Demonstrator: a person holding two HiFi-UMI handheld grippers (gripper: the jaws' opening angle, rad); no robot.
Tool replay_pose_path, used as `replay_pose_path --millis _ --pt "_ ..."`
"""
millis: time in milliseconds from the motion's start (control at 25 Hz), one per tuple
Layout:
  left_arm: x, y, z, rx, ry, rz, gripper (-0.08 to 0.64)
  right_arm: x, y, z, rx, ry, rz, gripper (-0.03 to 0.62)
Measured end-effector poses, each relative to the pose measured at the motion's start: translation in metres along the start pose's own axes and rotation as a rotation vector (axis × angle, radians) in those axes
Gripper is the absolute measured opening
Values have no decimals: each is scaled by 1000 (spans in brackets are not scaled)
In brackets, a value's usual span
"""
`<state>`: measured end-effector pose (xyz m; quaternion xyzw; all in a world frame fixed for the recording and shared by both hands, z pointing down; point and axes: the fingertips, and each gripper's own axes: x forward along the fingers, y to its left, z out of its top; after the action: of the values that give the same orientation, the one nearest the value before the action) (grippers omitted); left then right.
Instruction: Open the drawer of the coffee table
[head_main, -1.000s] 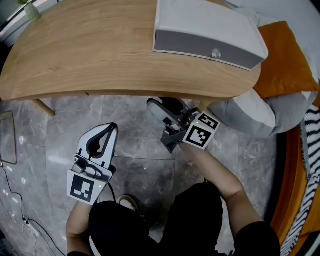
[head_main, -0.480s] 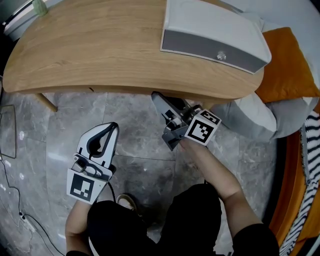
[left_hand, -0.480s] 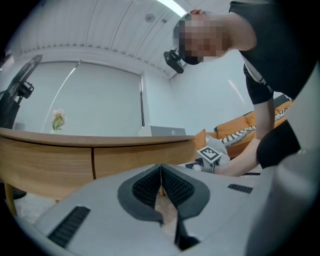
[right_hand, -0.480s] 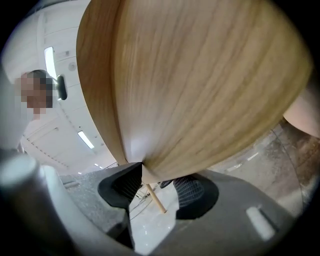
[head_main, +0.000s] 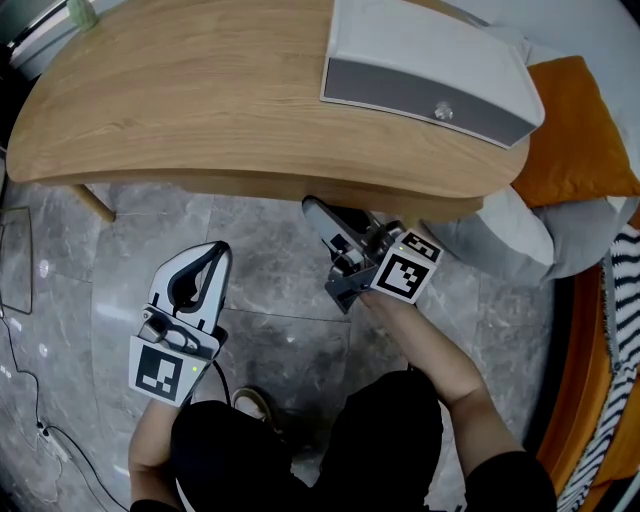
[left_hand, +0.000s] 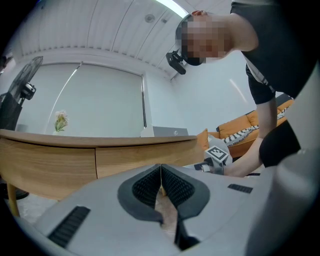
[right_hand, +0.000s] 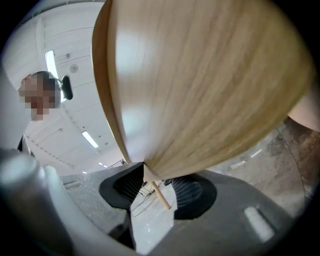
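Closing right hand-held gripper (head_main: 320, 214) grips the drawer front (right_hand: 200, 90).

The right claw's (head_main: 315, 210) jaws have just been closing, narrowing onto the drawer front's (right_hand: 200, 100) lower edge, which sits between them.

From my end this reads as a home living room. A low wooden coffee table (head_main: 200, 110) with a rounded top stands on a grey marble-look tile floor (head_main: 270, 260). Just right of the table I see an orange cushion (head_main: 580, 120), a grey cushion (head_main: 520, 235) and a striped throw (head_main: 622, 300). A white-and-grey box (head_main: 420, 60) sits on the table, with a small vase holding a flower (left_hand: 61, 121) at its far left end. Beyond the table hangs a pale window blind (left_hand: 75, 100).
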<state>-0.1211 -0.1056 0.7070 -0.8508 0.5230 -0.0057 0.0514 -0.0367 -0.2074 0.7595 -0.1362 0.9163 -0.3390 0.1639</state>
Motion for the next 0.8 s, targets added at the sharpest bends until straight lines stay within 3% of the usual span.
replay_pose_path --millis 200,800 --pt "-1 -2 3 5 -8 4 9 -8 12 -12 -63 52 23 161" --pt "-24 4 14 57 9 41 9 -25 39 -34 -93 90 72 160"
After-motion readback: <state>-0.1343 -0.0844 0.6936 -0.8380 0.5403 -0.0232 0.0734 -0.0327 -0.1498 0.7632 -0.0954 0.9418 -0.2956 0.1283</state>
